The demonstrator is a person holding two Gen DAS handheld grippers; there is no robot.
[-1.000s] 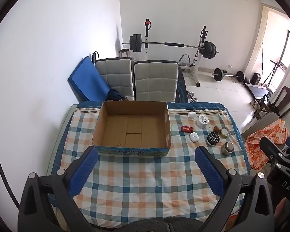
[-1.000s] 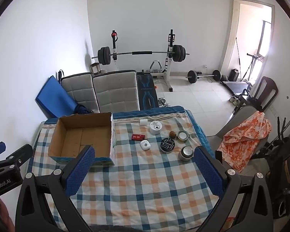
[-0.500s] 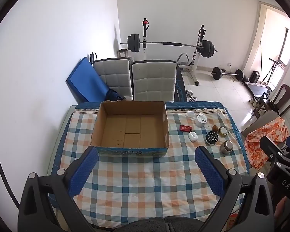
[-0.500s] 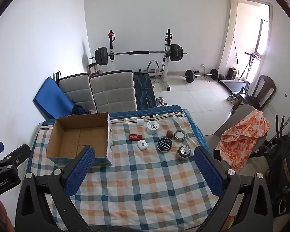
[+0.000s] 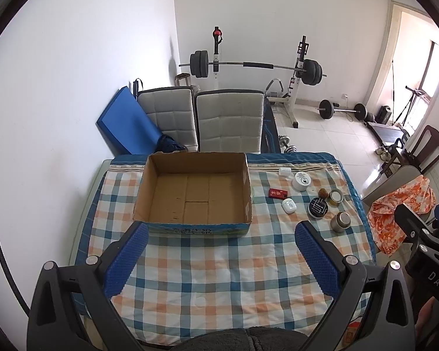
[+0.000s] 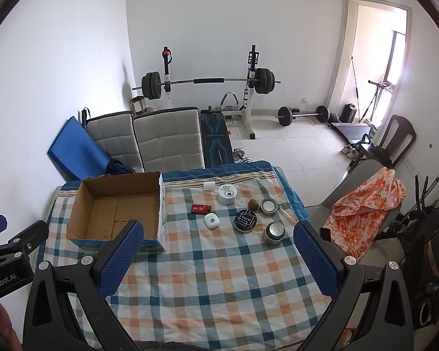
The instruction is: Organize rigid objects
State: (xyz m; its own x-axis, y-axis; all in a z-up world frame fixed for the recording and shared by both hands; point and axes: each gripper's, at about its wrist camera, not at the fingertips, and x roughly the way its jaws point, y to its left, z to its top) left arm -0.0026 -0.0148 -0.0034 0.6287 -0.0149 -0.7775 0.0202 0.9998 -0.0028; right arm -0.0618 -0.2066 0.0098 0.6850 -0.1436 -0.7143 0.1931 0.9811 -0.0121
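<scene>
Both the left gripper (image 5: 219, 251) and right gripper (image 6: 216, 248) hang spread wide, holding nothing, above the checked tablecloth (image 6: 219, 278), its square cardboard box (image 5: 193, 193) and small round tins (image 6: 245, 220).

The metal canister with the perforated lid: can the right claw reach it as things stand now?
Probably yes. The right claw is open and empty, and the metal canister stands at the near edge of the group of small objects, with only bare checked tablecloth before it. The black round tin stands close beside it.
</scene>
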